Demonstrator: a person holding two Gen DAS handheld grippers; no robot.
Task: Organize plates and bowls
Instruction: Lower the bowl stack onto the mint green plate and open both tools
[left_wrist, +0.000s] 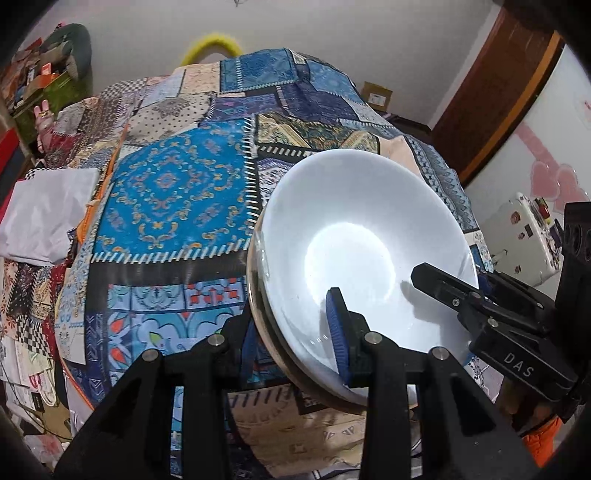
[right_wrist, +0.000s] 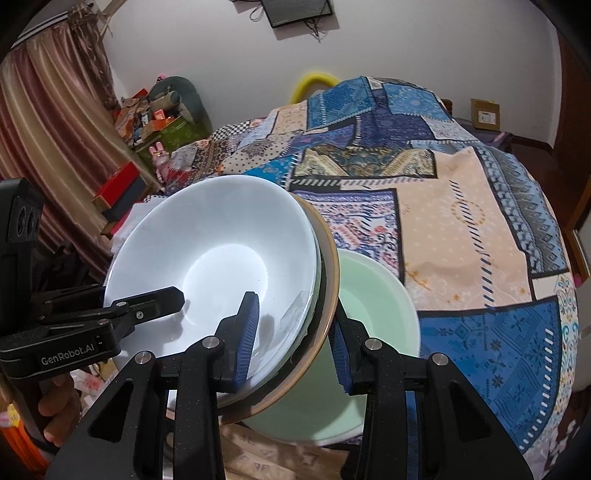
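A white bowl (left_wrist: 354, 236) sits nested in a stack with a clear plate and a brown-rimmed plate (right_wrist: 330, 266) under it, held tilted above the patchwork cloth. My left gripper (left_wrist: 291, 332) is shut on the stack's near rim, one blue pad inside the bowl. My right gripper (right_wrist: 295, 339) is shut on the opposite rim of the same stack (right_wrist: 218, 258); it also shows in the left wrist view (left_wrist: 436, 280). A pale green bowl (right_wrist: 373, 325) rests on the cloth just beneath the stack.
The patchwork cloth (left_wrist: 173, 192) covers a rounded table. White fabric (left_wrist: 44, 214) lies at its left. Clutter, boxes and a curtain (right_wrist: 48, 122) stand at the far left; a door (left_wrist: 509, 85) and white cabinet stand at the right.
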